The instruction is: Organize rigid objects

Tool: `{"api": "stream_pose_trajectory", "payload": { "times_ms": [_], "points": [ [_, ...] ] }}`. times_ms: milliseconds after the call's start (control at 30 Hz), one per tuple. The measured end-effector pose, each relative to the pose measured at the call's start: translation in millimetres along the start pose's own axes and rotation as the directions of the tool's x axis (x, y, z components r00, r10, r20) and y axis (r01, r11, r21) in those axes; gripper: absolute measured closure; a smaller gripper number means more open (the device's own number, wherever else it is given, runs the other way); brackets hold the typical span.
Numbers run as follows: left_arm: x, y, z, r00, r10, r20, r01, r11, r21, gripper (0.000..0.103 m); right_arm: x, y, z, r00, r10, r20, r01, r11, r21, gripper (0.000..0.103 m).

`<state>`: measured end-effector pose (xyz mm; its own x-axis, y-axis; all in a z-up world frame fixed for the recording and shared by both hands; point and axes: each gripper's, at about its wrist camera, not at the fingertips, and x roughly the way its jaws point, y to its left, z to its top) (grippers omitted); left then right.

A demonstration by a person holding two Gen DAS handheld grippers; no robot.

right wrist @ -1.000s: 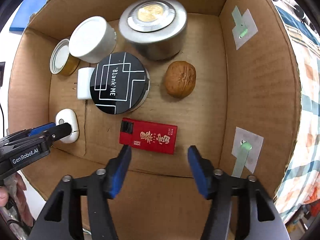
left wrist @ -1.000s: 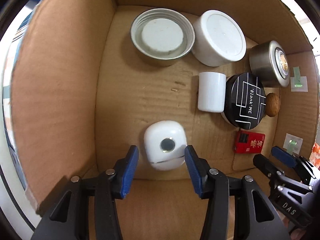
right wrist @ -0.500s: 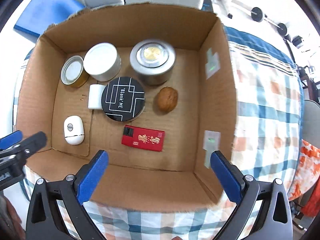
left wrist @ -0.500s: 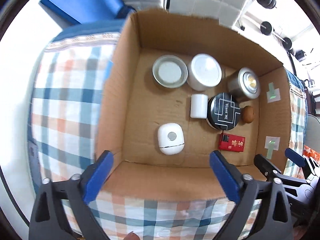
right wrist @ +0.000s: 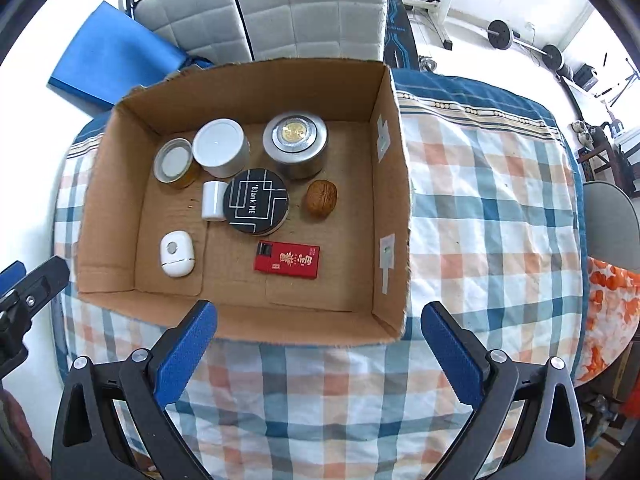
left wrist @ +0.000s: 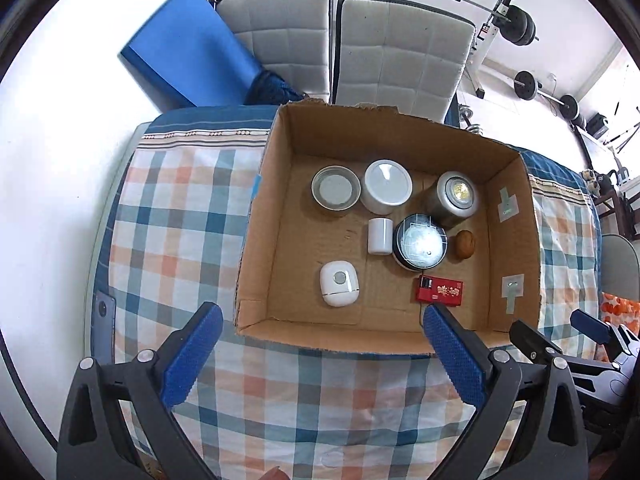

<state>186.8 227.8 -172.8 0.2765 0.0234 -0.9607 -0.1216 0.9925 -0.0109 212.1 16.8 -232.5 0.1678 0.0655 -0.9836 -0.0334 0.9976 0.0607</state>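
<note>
An open cardboard box (left wrist: 256, 240) (right wrist: 108, 208) stands on a checked cloth. In it lie a white rounded case (left wrist: 338, 283) (right wrist: 177, 253), a red flat box (left wrist: 440, 290) (right wrist: 287, 259), a black round tin (left wrist: 419, 241) (right wrist: 256, 201), a walnut (left wrist: 465, 244) (right wrist: 321, 201), a small white cylinder (left wrist: 379, 236) (right wrist: 214, 201), a white jar (left wrist: 386, 186) (right wrist: 219, 147), a metal tin (left wrist: 456, 195) (right wrist: 295, 139) and a lidded jar (left wrist: 335, 192) (right wrist: 173, 162). My left gripper (left wrist: 320, 356) and right gripper (right wrist: 316, 356) are open, empty, above the box's near side.
The checked cloth (right wrist: 488, 200) covers the table around the box. Grey padded chairs (left wrist: 400, 52) and a blue mat (left wrist: 184, 52) stand behind the table. Weights and a barbell rack (left wrist: 516, 28) are at the back right.
Both grippers have risen up out of the box and opened wide. The left one has let go of the white rounded case, which now lies on the box floor.
</note>
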Motion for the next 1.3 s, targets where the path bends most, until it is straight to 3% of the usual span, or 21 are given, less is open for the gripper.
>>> {"api": "stream_pose_trajectory", "payload": {
  "times_ms": [167,400,667,1000,1300],
  "points": [
    [-36,-7,-10,0.998,-0.002,0.056,0.001,1.000,0.015,0.000,-40,-9,-13,0.998,0.045,0.041,-0.046,0.999,0.012,0.000],
    [-117,-24,-27,0.985,-0.038,0.166,0.032,0.999,0.043,0.000,-122,-25,-41,0.986,0.106,0.126,-0.111,0.993,0.031,0.000],
    [-181,-33,-51,0.975,-0.057,0.216,0.046,0.997,0.059,0.000,-207,-30,-76,0.968,0.089,0.235,-0.091,0.996,-0.001,0.000],
    [-220,-39,-81,0.969,-0.046,0.242,0.029,0.997,0.071,0.000,-259,-43,-111,0.953,0.074,0.294,-0.081,0.997,0.012,0.000],
    [-235,-45,-92,0.962,-0.054,0.268,0.033,0.996,0.083,0.000,-269,-51,-123,0.951,0.047,0.306,-0.059,0.998,0.030,0.000]
  ]
}}
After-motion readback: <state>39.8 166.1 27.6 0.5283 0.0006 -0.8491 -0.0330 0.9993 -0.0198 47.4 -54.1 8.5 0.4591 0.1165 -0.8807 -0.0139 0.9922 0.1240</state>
